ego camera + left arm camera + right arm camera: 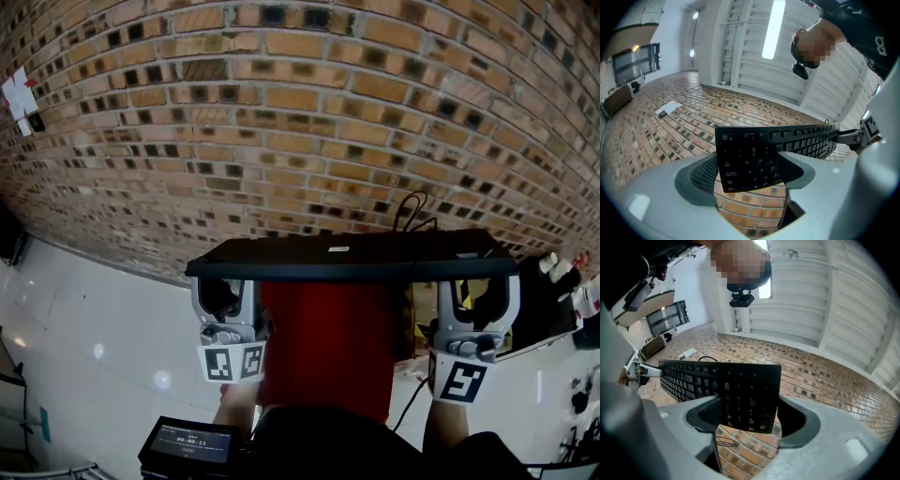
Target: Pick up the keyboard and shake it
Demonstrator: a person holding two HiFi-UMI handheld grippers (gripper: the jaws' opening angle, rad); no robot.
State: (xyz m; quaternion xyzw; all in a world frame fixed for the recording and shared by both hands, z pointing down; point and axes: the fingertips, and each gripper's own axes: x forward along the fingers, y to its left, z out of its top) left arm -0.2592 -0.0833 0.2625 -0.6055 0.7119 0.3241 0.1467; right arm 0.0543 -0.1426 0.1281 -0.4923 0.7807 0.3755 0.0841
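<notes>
Nearest the person, at 6 o'clock in the head view, a small screen [187,442] sits below a red top [323,347]. Just beyond, the left claw [225,289] and the right claw [478,292] rise side by side. Each pinches one end of the black keyboard [352,255], which hangs level in the air across 12 o'clock, clear of any surface.

The left gripper view shows the left claw [750,176] with its jaws set wide and pressed on the front and back edges of the keyboard [747,161] at its 9 o'clock end. The right gripper view shows the right claw [750,416] doing the same at the 3 o'clock end, over the number pad of the keyboard [750,394]. The keyed face shows in both of these views.

Past the keyboard, a thin cable [412,208] loops toward 1 o'clock, and the brickwork [281,112] fills the far field.

The lift looks done, so the shake is the step in hand. To do it well:
- Move both claws in step, with short, brisk strokes, so the board does not twist between them.
- Hold the pinch firm, since the hold is only on narrow edges and could slip.
- Keep the strokes clear of the cable so that it neither snags nor tugs one end loose.
</notes>
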